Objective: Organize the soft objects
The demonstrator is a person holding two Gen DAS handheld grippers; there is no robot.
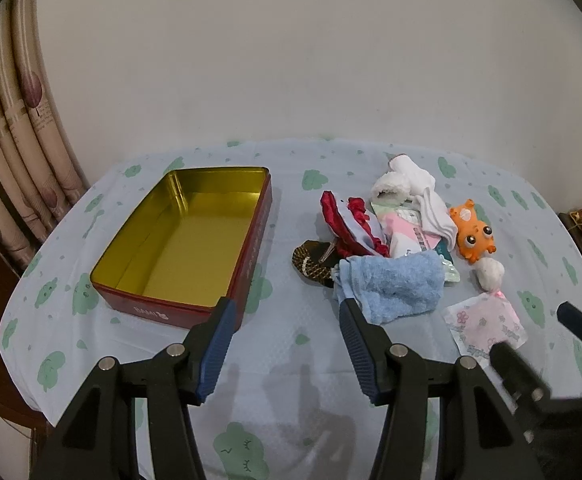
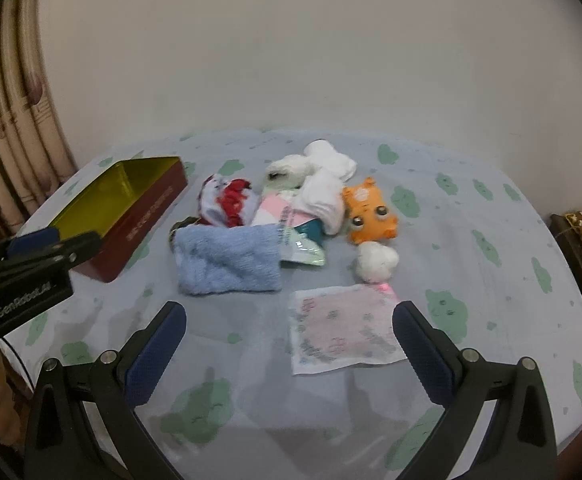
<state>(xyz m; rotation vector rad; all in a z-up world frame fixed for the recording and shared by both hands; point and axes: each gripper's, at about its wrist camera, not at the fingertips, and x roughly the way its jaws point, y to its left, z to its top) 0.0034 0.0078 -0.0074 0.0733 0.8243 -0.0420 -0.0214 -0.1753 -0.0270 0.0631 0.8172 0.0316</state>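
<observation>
cloud-print tablecloth [image 1: 291, 360] under everything. at left, my red tin box with gold lining [image 1: 179, 240] sits empty; nothing sorted yet. left gripper [image 1: 287, 312] wide, right gripper [image 2: 289, 316] wide, both empty. blue fluffy towel [image 1: 391, 284] and the heap lie right, outside.

A curtain [image 1: 19, 148] with little trees is hanging beside the plain wall [image 1: 311, 60] behind the table.
</observation>
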